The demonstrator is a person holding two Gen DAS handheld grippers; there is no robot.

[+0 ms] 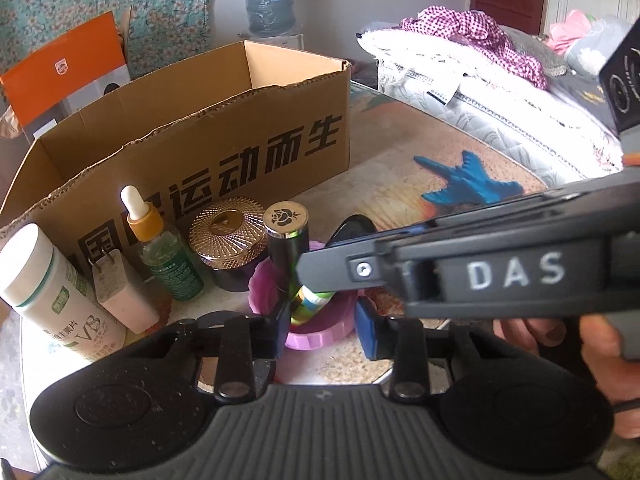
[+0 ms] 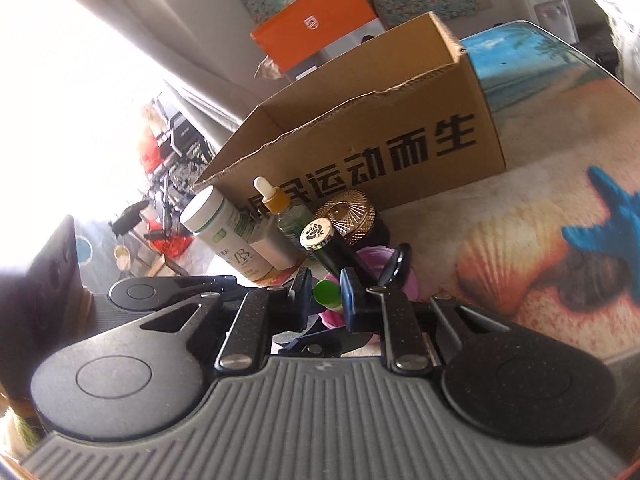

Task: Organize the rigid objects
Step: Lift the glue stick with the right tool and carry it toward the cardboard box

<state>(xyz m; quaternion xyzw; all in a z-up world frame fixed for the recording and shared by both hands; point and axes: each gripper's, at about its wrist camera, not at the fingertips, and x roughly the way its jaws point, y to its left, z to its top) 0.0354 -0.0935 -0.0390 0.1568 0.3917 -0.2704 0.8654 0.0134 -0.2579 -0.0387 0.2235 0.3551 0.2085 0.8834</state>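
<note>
While both tools crowd over the same spot near the front edge of the bench (image 1: 400,152), the thing they meet on is a pink round container (image 1: 320,330) lying just ahead of the left hand-held gripper (image 1: 325,330), whose blue-padded jaws stand on either side of it, narrowed to about its width; whether the pads actually press on its rim I cannot tell. Inside the pink container sits a small green-capped tube (image 2: 327,293), and the right hand-held gripper (image 2: 326,300) has its jaws drawn close together about that tube, gripping it by the cap end. From the left wrist view the right tool reaches in from the right, its dark finger crossing above the container, with a hand (image 1: 600,344) behind it. A black cylinder with a gold rose cap (image 1: 286,216) stands touching the far side of the pink container. Just beyond it sits a dark jar with a gold patterned lid (image 1: 228,228), then a dropper bottle (image 1: 160,248), a white charger plug (image 1: 120,292) and a white vitamin bottle (image 1: 52,296) in a row toward the left. Behind that row stands an open cardboard box (image 1: 240,136) with black characters printed on its side.
</note>
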